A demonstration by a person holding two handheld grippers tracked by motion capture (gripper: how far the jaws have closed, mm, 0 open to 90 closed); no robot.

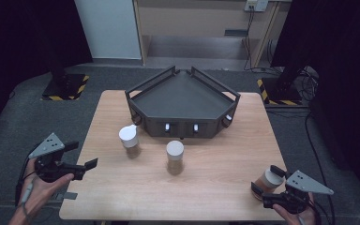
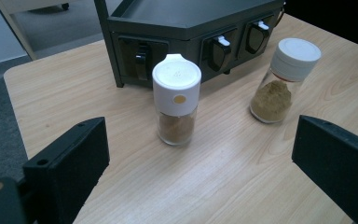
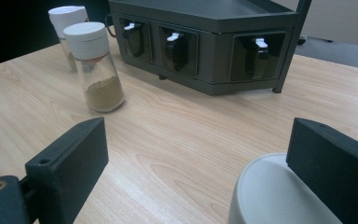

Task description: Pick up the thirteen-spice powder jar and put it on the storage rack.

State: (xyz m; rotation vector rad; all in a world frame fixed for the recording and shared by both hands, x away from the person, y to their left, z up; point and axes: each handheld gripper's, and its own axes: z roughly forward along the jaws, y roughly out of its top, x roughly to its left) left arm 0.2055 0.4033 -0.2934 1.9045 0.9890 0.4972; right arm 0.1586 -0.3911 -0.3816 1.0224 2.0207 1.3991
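Three spice jars and a dark rack on a wooden table [image 1: 122, 197], with a hand-held gripper at each near corner.

The corner-shaped rack [image 1: 183, 101] stands at the far middle of the table. Just in front of its left end stands a flip-cap jar [image 1: 130, 140] of brown spice; in front of its middle, a round-capped jar [image 1: 174, 157] of tan powder. Well in front of its right end, a third jar [image 1: 268, 182] sits between the spread jaws of the right hand-held gripper [image 1: 262, 185], the right jaw close against its lid. The left hand-held gripper [image 1: 85, 161], jaws wide apart and holding nothing, hangs at the table's left edge, facing the flip-cap jar.
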